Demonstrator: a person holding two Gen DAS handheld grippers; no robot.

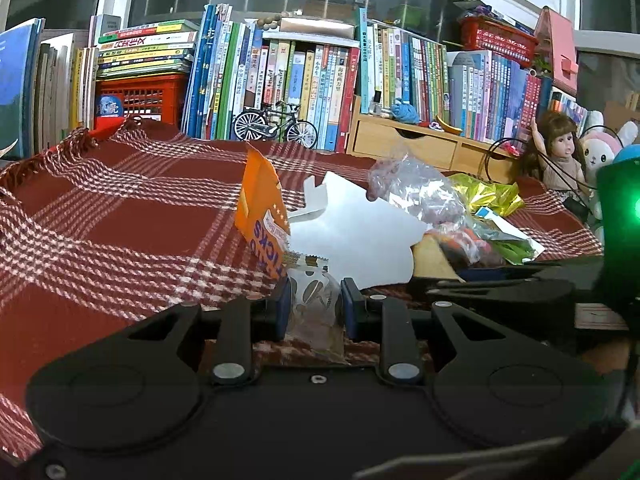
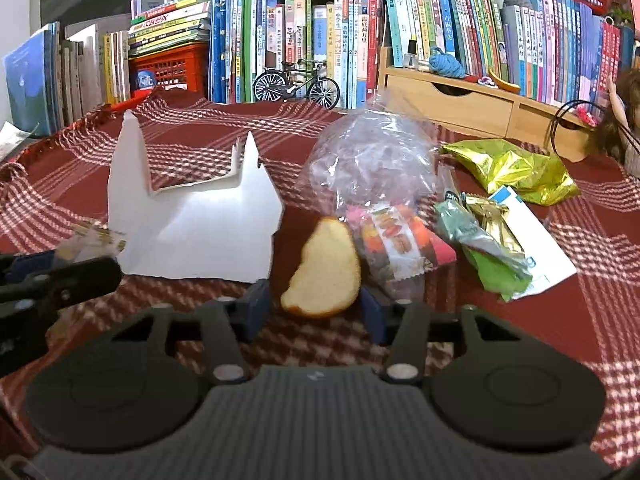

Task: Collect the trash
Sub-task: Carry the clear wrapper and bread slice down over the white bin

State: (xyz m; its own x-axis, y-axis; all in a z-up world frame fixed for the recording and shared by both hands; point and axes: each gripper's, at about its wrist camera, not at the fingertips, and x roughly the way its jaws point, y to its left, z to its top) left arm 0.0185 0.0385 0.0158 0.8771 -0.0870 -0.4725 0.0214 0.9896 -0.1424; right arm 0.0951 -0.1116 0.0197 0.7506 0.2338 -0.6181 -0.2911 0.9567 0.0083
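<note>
My left gripper [image 1: 317,308] is shut on a clear-and-orange snack wrapper [image 1: 264,212] that stands up from its blue pads above the red plaid cloth [image 1: 120,220]. In the right wrist view that gripper [image 2: 60,276] shows at the left edge with the wrapper's clear end [image 2: 92,240] at its tip. My right gripper [image 2: 314,312] is open, its pads either side of a bread slice [image 2: 324,272] lying on the cloth. Just beyond are a white cardboard piece [image 2: 192,220], a crumpled clear bag [image 2: 372,152], a nut snack packet [image 2: 396,244], a green wrapper [image 2: 488,256] and a gold-green foil bag [image 2: 512,168].
A wall of books [image 2: 320,20] lines the back, with a model bicycle [image 2: 296,84], a red crate [image 2: 172,68] and a wooden drawer unit [image 2: 452,104] in front of it. A doll [image 1: 560,152] and plush toys sit at the far right. The cloth bunches up at the left.
</note>
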